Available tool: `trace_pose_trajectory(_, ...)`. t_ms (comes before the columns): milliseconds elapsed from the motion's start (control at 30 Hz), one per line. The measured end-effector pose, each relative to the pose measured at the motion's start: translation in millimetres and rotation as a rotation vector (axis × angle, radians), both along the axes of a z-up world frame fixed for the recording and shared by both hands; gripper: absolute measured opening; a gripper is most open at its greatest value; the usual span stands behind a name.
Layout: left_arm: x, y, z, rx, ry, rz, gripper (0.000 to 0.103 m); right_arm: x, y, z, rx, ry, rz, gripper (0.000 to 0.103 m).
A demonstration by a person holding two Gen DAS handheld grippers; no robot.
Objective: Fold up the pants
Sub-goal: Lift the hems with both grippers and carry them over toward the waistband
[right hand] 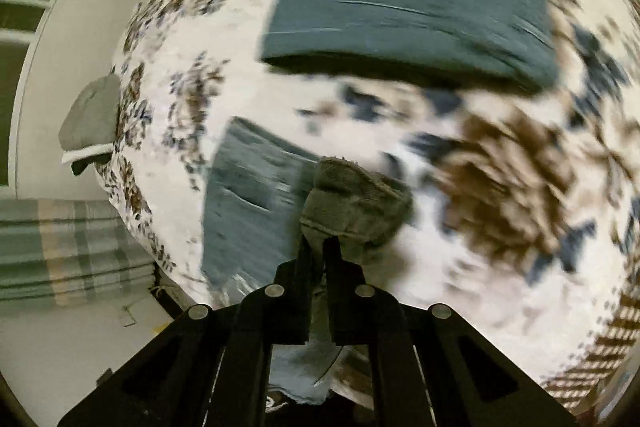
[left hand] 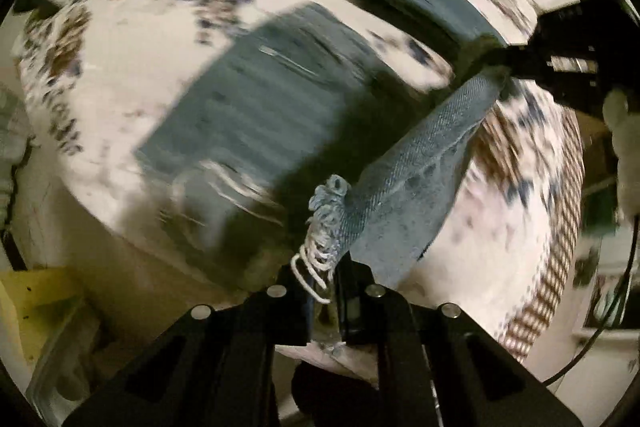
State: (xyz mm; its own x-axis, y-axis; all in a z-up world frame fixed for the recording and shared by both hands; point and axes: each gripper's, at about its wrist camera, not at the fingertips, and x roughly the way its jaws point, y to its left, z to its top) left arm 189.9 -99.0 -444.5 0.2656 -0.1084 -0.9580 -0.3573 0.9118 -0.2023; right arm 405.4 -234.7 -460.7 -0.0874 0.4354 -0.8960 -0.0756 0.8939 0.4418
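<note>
Two wrist-mounted fisheye views look down on a bed covered by a white bedspread [right hand: 248,99] printed with brown and blue flowers. Both pictures are smeared by motion blur.

The pants [left hand: 404,163] are blue denim jeans, lifted clear of the bed by one edge and stretched in a taut band between the two tools. The left claw [left hand: 326,281] is clenched on a frayed hem corner, where loose white threads [left hand: 316,267] curl out between its fingers. The right claw [right hand: 320,247] is clenched on a bunched fold of the same denim, which bulges just ahead of its fingertips. In the left view the right claw appears at the far right, pinching the other end of the band.

Two other dark blue garments lie flat on the bedspread: a folded rectangular one [right hand: 408,7] farther back, and a second denim piece [left hand: 256,99] nearer, below the lifted cloth. Whether that second piece is part of the held jeans cannot be told.

Denim like this is likely fairly heavy and limp, though stiff enough along seams and hems to hold a crease. It should not slip easily. Hems, waistband and side seams seem the surest places to grip; the frayed threads alone would probably tear or pull loose.
</note>
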Motion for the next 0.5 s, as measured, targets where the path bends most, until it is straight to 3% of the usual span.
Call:
trace_pose_trajectory(233,11,98,-21,0.034,0.006,0.125,0.006,28,144,-20,-0.070,-0.030,0.116,0.006)
trace_pose_trajectory(367,14,138,-56,0.025,0.040,0.186,0.006,37,209,-49,-0.128,-0.025,0.197,0.006)
trace_pose_trajectory(500,19,163,-100,-0.002,0.087,0.219,0.008,38,243,-84,-0.212,-0.008,0.234,0.006)
